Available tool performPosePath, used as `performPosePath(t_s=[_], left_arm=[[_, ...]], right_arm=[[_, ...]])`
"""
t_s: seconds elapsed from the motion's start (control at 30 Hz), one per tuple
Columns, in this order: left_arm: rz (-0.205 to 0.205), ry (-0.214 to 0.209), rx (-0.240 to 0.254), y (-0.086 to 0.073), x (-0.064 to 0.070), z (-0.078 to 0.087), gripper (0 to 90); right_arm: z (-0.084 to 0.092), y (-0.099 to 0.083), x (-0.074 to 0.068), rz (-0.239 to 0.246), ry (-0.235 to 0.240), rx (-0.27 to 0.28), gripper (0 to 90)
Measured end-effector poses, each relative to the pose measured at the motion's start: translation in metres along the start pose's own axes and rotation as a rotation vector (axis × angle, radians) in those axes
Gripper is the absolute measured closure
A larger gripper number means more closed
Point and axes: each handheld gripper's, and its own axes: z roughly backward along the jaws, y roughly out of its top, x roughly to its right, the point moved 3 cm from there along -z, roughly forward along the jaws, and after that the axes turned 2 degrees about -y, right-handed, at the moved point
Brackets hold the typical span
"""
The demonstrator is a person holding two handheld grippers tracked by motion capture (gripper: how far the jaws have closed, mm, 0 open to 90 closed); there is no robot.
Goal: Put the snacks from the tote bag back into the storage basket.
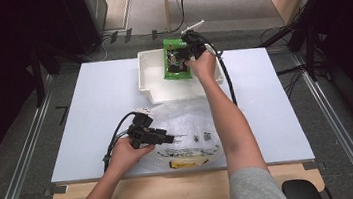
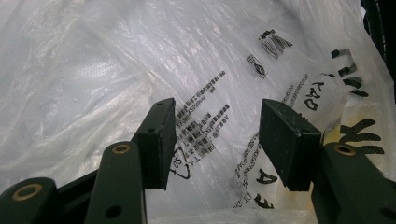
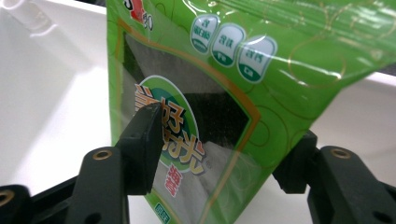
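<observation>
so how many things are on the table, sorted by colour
green: 1, the snack pouch in the tub
white: 1, the plastic tub
clear: 1, the printed plastic bag
black: 2, the left claw and the right claw
total: 5

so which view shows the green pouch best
The right gripper view: the green pouch is close up there, print readable, between that gripper's open jaws. The high view shows it small in the white bin.
</observation>
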Motion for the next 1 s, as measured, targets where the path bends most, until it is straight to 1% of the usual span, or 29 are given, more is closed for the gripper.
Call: performPosePath(t_s=[0.07, 0.13, 0.27, 0.37, 0.4, 0.47, 0.57, 0.67, 0.87, 1.0], left_arm=[[-0.001, 0.000, 0.000, 0.000, 0.000, 0.000, 47.2], [-0.002, 0.000, -0.003, 0.000, 0.000, 0.000, 47.2], [-0.001, 0.004, -0.004, 0.000, 0.000, 0.000, 47.2], [-0.002, 0.004, -0.006, 0.000, 0.000, -0.001, 47.2], [-0.003, 0.006, -0.009, 0.000, 0.000, 0.000, 47.3], [-0.002, 0.004, -0.006, 0.000, 0.000, -0.001, 47.3], [-0.004, 0.003, -0.006, 0.000, -0.001, -0.001, 47.2], [-0.005, 0.006, -0.008, 0.000, -0.001, -0.001, 47.2], [-0.005, 0.007, -0.010, -0.001, 0.000, -0.002, 47.3], [-0.008, 0.007, -0.010, -0.001, 0.000, -0.001, 47.3]], right_arm=[[0.000, 0.000, 0.001, -0.001, -0.003, 0.000, 43.1], [-0.001, -0.001, 0.004, -0.013, 0.000, -0.002, 41.4], [-0.002, -0.002, 0.006, -0.027, 0.003, -0.004, 41.0], [-0.004, -0.003, 0.007, -0.026, 0.008, -0.003, 40.7], [-0.004, -0.003, 0.007, -0.034, 0.009, 0.000, 40.6], [-0.004, -0.003, 0.009, -0.032, 0.005, 0.011, 39.6], [-0.006, -0.004, 0.011, -0.035, -0.006, 0.009, 37.7], [-0.006, -0.005, 0.012, -0.036, -0.006, 0.013, 37.1], [-0.005, -0.007, 0.014, -0.061, 0.003, 0.023, 36.5], [-0.005, -0.008, 0.016, -0.047, -0.006, 0.021, 36.6]])
